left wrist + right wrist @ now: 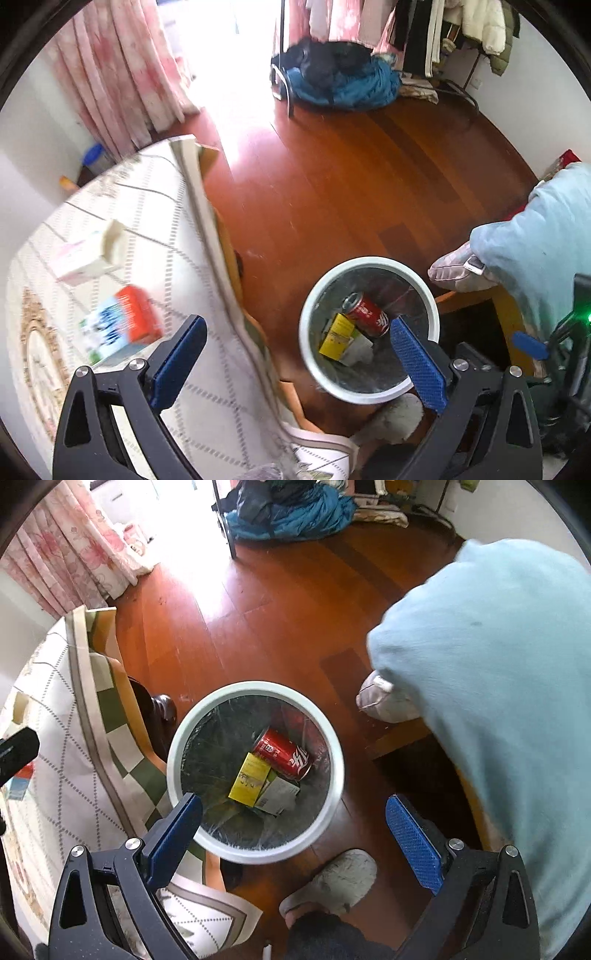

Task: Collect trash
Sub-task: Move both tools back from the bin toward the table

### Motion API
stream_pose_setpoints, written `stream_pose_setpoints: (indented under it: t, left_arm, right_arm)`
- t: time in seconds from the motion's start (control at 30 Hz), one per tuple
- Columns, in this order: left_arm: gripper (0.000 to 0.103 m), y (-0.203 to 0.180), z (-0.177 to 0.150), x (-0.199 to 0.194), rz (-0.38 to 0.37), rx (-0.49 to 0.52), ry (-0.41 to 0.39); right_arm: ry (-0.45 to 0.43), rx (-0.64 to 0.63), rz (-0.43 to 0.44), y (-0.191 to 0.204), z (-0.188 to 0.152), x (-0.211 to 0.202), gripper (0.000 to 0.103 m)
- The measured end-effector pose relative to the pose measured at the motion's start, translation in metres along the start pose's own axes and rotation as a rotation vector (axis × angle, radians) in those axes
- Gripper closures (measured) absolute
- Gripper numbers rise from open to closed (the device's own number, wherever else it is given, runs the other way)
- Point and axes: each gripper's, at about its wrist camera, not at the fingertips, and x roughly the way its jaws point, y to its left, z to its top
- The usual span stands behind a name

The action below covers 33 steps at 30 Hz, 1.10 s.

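Note:
A white-rimmed trash bin [334, 738] stands on the wood floor beside the table. Inside lie a red cola can [282, 753], a yellow box [249, 781] and a grey-white carton [279, 794]. The bin [306, 321], can [367, 314] and yellow box [336, 336] also show in the left wrist view. My right gripper [295, 819] is open and empty, above the bin's near rim. My left gripper [295, 347] is open and empty, over the table edge. On the table lie an orange-and-blue carton [122, 328] and a pink-white box [88, 254], both blurred.
The table has a patterned cloth [192, 406] hanging over its edge [96, 775]. The person's slippered feet [332, 882] and light-blue sleeve [498, 701] are close to the bin. A chair with piled clothes [343, 81], a clothes rack and pink curtains [122, 77] stand at the far side.

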Motion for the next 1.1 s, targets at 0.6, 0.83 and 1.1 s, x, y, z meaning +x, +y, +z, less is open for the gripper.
stream_pose_setpoints:
  t: [0.6, 0.83, 1.1]
  left_arm:
    - [0.002, 0.021, -0.061, -0.119, 0.065, -0.013, -0.174]
    - [0.002, 0.056, -0.08, -0.146, 0.116, -0.077, -0.205]
    - [0.002, 0.147, -0.122, -0.119, 0.245, -0.236, -0.12]
  right_arm:
    - [-0.222, -0.039, 0.02, 0.012, -0.067, -0.163, 0.002]
    - [-0.252, -0.016, 0.072, 0.025, -0.09, -0.195, 0.002]
    - [-0.142, -0.048, 0.203, 0.101, -0.1, -0.166, 0.002]
